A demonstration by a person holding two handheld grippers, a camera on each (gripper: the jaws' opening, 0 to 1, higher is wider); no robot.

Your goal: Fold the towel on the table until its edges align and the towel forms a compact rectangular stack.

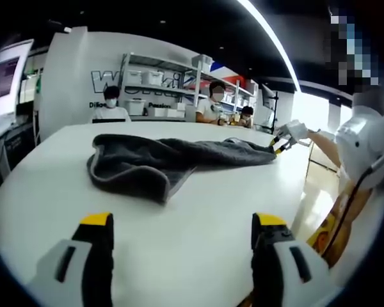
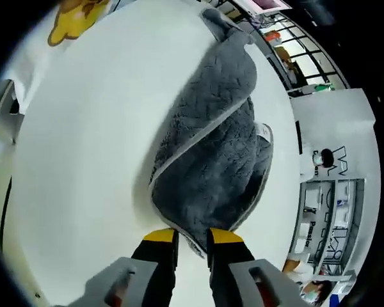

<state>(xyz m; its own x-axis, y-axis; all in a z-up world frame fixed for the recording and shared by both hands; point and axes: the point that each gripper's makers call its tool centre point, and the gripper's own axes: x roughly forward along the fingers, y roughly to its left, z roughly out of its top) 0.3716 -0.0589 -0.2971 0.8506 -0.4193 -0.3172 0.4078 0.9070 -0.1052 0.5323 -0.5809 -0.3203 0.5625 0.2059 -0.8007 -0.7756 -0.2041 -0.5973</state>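
Two fingers sets | right gripper (image 2: 192, 238) pinching towel (image 2: 214, 160) corner | left gripper (image 1: 182, 224) spread, short of towel on tabletop (image 1: 198, 224) | advice: lift corner across, match edges.

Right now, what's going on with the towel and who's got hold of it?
A person is folding a grey towel on the white table with two handheld claws. The right claw is closed on one end of the towel. The left claw is open over bare table, short of the towel. The towel lies bunched and stretched out, not yet a neat stack.
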